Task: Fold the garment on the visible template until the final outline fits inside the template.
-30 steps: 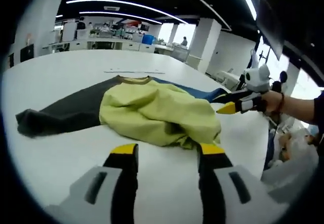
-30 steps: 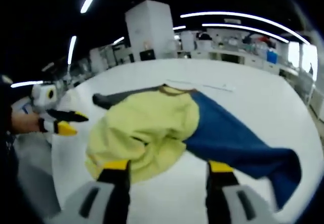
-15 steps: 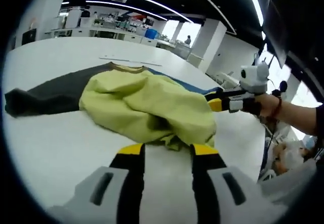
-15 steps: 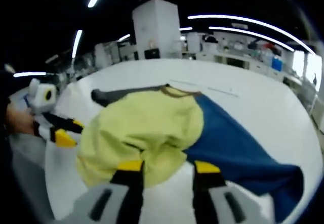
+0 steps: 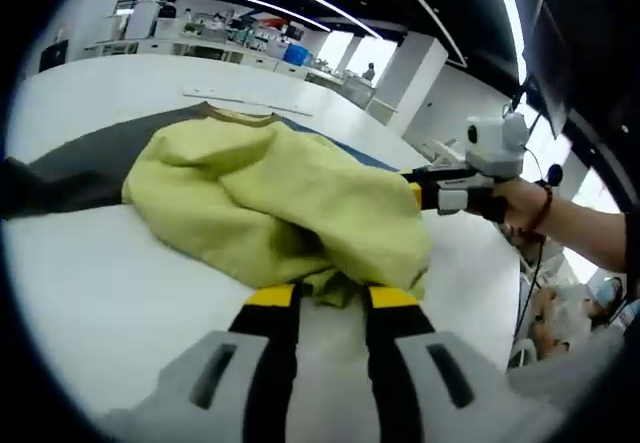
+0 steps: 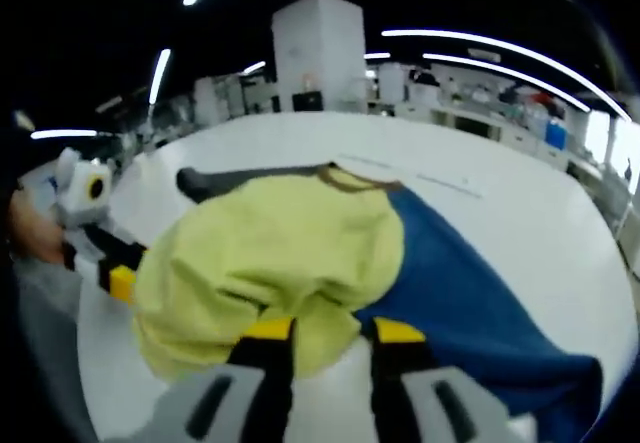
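Jaws on both grippers stand narrowly parted with nothing between them yet: the left gripper has its yellow tips at the near hem of the garment, and the right gripper hangs at the hem from the other side, each lined up, it seems, to pinch the bunched edge and draw it flat. Largest of all is the round white table, smooth and matte, which carries the garment near its middle. The garment is a colour-blocked top: a yellow-green body heaped in soft, rumpled folds, a long blue sleeve lying flat toward the right gripper view's lower right, and a dark grey sleeve stretched out the opposite way, with a tan ribbed collar at the far edge. The cloth looks like a soft knit that will slump rather than hold a crease. Beyond the collar a faint thin line on the tabletop may be part of the template; I cannot tell its full outline. Judging by the heap, folding has barely begun and the body needs spreading first.
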A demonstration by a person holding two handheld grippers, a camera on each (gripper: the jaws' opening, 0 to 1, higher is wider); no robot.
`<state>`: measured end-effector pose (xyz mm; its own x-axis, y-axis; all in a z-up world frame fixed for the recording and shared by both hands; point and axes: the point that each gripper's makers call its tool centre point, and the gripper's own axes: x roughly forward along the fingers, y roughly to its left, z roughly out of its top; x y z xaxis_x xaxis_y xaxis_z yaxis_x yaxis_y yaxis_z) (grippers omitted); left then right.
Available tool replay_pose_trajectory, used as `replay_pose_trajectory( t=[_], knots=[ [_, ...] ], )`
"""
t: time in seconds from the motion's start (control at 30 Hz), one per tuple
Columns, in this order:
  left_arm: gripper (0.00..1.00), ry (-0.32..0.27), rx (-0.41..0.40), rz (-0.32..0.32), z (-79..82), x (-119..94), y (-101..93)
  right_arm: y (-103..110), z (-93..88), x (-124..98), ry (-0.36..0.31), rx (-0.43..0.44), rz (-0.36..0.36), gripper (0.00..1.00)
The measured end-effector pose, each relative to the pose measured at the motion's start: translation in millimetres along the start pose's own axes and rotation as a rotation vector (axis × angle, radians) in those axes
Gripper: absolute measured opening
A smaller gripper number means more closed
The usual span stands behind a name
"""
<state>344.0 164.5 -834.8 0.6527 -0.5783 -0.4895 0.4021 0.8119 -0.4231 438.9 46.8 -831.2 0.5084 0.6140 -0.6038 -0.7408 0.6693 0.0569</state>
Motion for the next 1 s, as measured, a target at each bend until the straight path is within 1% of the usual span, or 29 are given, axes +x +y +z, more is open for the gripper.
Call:
replay_pose_trajectory(
  t=[0.1,0.2,0.27,0.3,0.33,0.4,0.47,0.6,0.7,0.8,0.93,1.0],
  knots=[
    [0.18,0.006,0.009,0.005,0.6,1,2.2,2,-4.3,2,0.019,-0.026,-0.002,0.2],
    [0.13,0.007,-0.004,0.007,-0.6,2,2.8,1,-6.1,5,0.034,-0.047,-0.006,0.18],
    [0.08,0.018,-0.002,0.015,-1.8,4,4.2,-3,-6.7,5,0.034,-0.044,-0.009,0.15],
    [0.06,0.021,-0.004,0.018,-2.1,4,4.7,-4,-6.8,4,0.037,-0.042,-0.016,0.12],
    [0.04,0.027,-0.019,0.014,-2.8,6,5.1,-5,-7.3,3,0.041,-0.044,-0.022,0.1],
    [0.02,0.033,-0.04,0.014,-4.3,7,5.0,-10,-7.5,5,0.044,-0.045,-0.026,0.06],
    [0.0,0.033,-0.033,0.016,-4.6,7,6.4,-17,-8.2,5,0.045,-0.035,-0.03,0.04],
    [0.0,0.026,-0.043,0.017,-3.2,5,7.0,-17,-7.4,5,0.045,-0.043,-0.045,0.0],
    [0.0,0.019,-0.04,0.005,-1.0,-1,4.8,-19,-4.8,4,0.044,-0.046,-0.046,0.0],
    [0.0,0.018,-0.038,0.005,0.1,-7,8.3,-18,-4.4,0,0.047,-0.045,-0.04,0.0],
    [0.0,0.005,-0.045,0.003,4.8,-18,7.8,-12,-4.3,-7,0.048,-0.062,-0.031,0.0],
    [0.0,-0.004,-0.047,-0.001,8.1,-24,7.3,-5,-2.7,-17,0.043,-0.059,-0.026,0.0]
  ],
)
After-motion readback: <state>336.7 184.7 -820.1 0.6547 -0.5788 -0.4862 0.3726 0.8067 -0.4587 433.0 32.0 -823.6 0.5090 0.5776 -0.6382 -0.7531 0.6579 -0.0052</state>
